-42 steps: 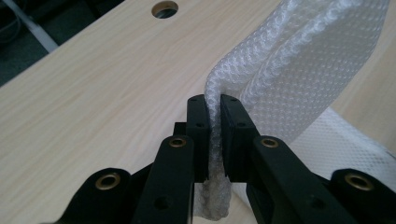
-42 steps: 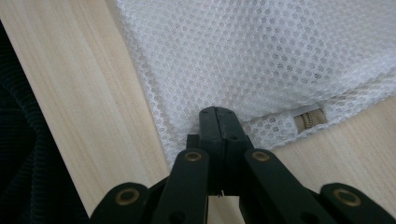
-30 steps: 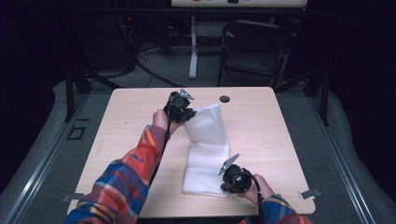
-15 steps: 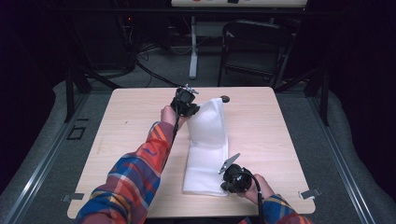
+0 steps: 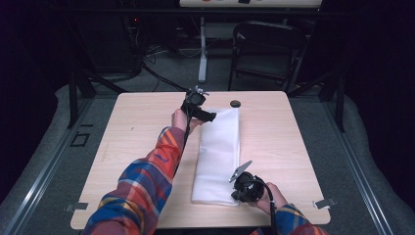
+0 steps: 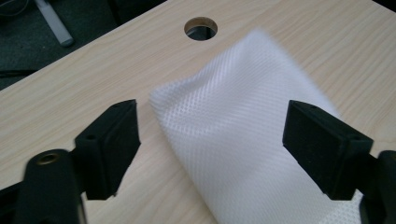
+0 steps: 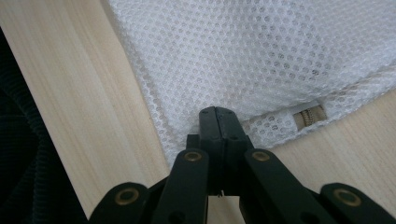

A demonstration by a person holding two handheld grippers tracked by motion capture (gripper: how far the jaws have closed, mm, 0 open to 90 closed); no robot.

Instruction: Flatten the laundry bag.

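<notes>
A white mesh bag [image 5: 218, 152] lies flat as a long strip down the middle of the wooden table [image 5: 137, 137]. My left gripper [image 5: 208, 116] hovers at the bag's far end. In the left gripper view its jaws [image 6: 217, 135] have just been opening and stand wide. The mesh [image 6: 233, 154] lies below and between them, untouched by the pads. My right gripper [image 5: 238, 196] is at the bag's near right corner. In the right gripper view it [image 7: 217, 114] is shut on the mesh edge [image 7: 243, 51], beside a small zipper end [image 7: 308, 115].
A round cable hole [image 5: 235, 104] sits in the table just beyond the bag's far end. A dark chair [image 5: 266, 54] and a stand post [image 5: 202, 49] are past the far edge. Metal clips [image 5: 324, 203] mark the table's near corners.
The left gripper carried the lifted far end of the bag away from the person, laid it flat and opened its jaws. The right gripper stayed put, shut on the near corner.
</notes>
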